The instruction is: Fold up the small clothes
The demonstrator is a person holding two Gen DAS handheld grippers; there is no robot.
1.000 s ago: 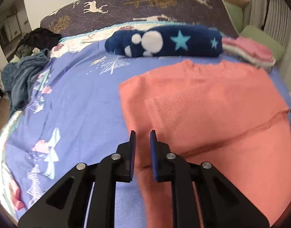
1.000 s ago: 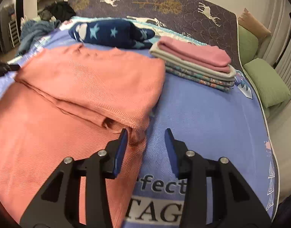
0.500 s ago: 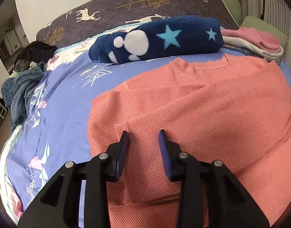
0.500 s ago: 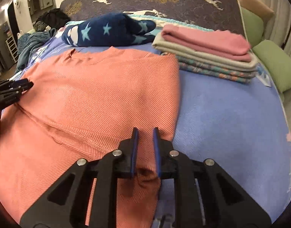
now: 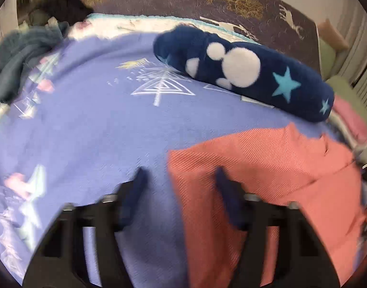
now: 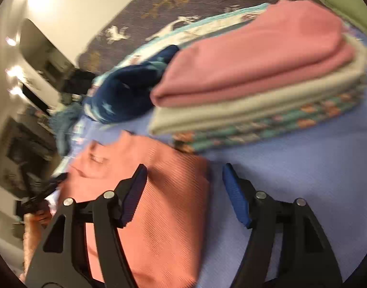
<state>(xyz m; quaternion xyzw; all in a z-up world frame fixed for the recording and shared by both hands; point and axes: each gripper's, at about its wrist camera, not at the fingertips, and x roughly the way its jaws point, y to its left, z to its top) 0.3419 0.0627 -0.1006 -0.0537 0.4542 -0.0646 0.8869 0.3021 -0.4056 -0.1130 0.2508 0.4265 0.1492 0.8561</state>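
Note:
A salmon-pink knit top lies folded into a narrow shape on the blue bed sheet. My left gripper straddles the top's left edge: one finger over the sheet, the other over the cloth. Its jaws are closing but still stand apart, and the pads do not press on the fabric. In the right wrist view, my right gripper straddles the right edge of the top. Its jaws are opening and grip nothing. The left gripper shows blurred at that view's left edge.
A stack of folded clothes, pink on top, sits just beyond the salmon top. A rolled navy fleece with stars lies across the bed's far side. Loose dark and blue clothes are heaped at the far left. Green pillows sit far right.
The top now lies narrower, with its collar end near the fleece roll. Both grippers have let go of the cloth, opened wide and shifted to its side edges. The right view has tilted.

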